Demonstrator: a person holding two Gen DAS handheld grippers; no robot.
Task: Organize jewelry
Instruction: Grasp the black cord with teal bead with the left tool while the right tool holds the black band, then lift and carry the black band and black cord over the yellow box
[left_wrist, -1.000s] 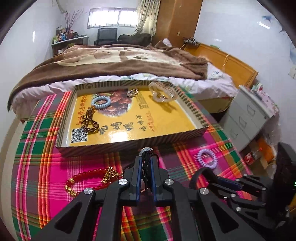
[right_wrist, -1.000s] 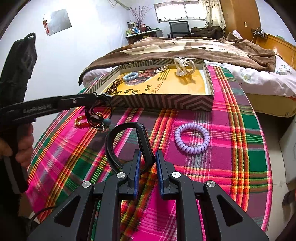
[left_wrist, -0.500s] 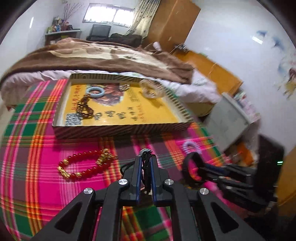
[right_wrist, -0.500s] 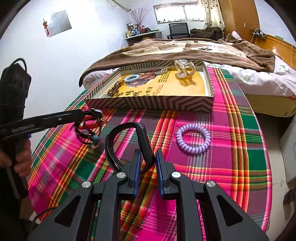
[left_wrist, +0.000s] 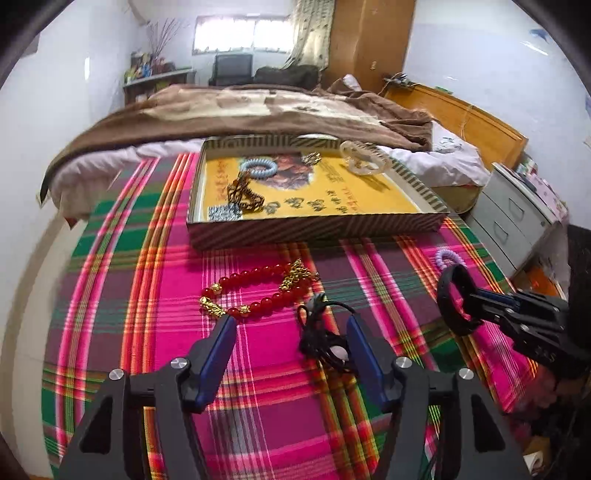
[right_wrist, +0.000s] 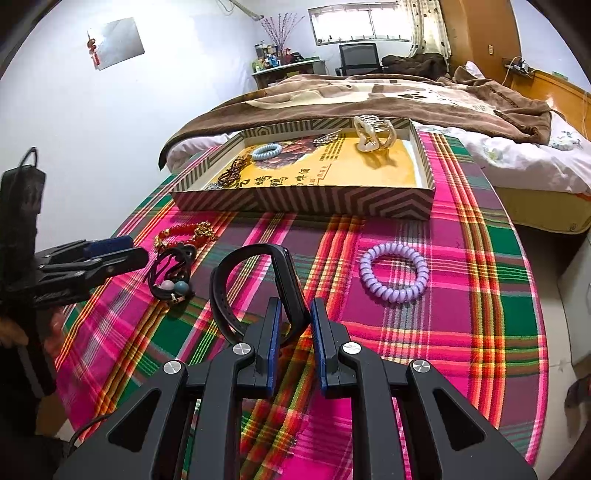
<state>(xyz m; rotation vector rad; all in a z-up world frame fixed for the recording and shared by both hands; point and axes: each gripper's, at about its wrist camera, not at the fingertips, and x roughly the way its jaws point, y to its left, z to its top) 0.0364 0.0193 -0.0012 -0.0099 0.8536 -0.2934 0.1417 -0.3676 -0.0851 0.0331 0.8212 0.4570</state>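
My left gripper (left_wrist: 291, 325) hangs low over the plaid cloth with its jaws opening. A black cord bracelet (left_wrist: 325, 339) with two beads lies loose on the cloth between the fingers, close to the right one. The right wrist view shows the same bracelet (right_wrist: 171, 273) just past the left gripper (right_wrist: 125, 253). My right gripper (right_wrist: 293, 310) is shut on a black band (right_wrist: 236, 280) and holds it above the cloth. The striped tray (left_wrist: 314, 230) with a yellow floor stands behind, holding a pale blue coil tie (left_wrist: 258, 168), a brown bead bracelet (left_wrist: 243, 195) and a cream hair claw (left_wrist: 364, 158).
A red bead bracelet (left_wrist: 258, 291) with gold charms lies on the cloth in front of the tray. A purple coil tie (right_wrist: 393, 273) lies to the right. A bed (right_wrist: 406, 96) with a brown blanket stands behind the table, and grey drawers (left_wrist: 517, 214) stand at the right.
The left gripper came down towards the cloth, opened and let go of the black cord bracelet, which now lies on the cloth. The right gripper kept still with the black band.
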